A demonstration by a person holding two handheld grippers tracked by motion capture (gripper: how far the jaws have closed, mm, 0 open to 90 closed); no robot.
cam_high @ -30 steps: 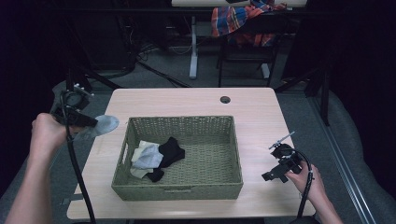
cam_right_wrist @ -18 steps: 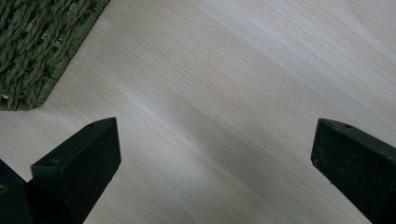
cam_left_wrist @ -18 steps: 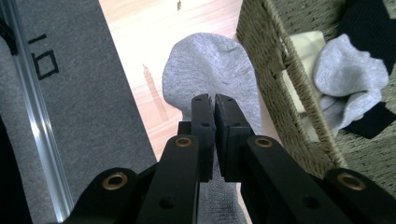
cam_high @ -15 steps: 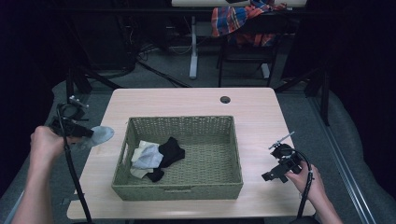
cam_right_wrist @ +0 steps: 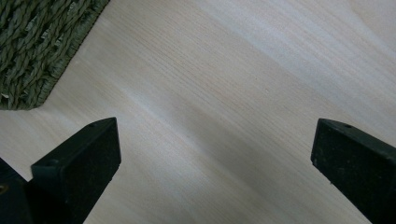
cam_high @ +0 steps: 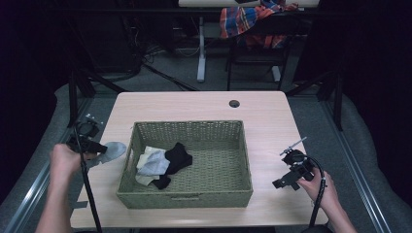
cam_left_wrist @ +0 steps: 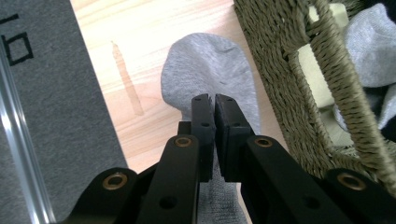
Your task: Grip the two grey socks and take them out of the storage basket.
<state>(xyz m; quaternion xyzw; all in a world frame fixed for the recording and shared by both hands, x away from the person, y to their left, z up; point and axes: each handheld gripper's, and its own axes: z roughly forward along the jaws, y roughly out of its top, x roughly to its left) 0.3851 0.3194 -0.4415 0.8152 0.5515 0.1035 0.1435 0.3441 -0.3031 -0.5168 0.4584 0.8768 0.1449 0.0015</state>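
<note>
A grey sock (cam_high: 112,150) (cam_left_wrist: 210,70) hangs just over the table's left edge, beside the woven basket (cam_high: 194,127) (cam_left_wrist: 299,93). My left gripper (cam_high: 99,148) (cam_left_wrist: 214,99) is shut on that sock, the cloth pinched between its black pads. Inside the basket lie a light grey sock (cam_high: 154,161), a pale yellow piece (cam_high: 147,151) and a black sock (cam_high: 177,158). My right gripper (cam_high: 286,178) (cam_right_wrist: 212,154) rests low over bare wood to the right of the basket, open, with nothing between its pads.
The basket's corner (cam_right_wrist: 32,51) sits up and left of the right gripper. A round hole (cam_high: 234,103) marks the table's far edge. Grey floor and a metal rail (cam_left_wrist: 18,140) lie left of the table. A chair with plaid cloth (cam_high: 252,19) stands behind.
My left hand has come down and toward the near side with the grey sock, which now hangs close to the tabletop. The right hand has stayed put.
</note>
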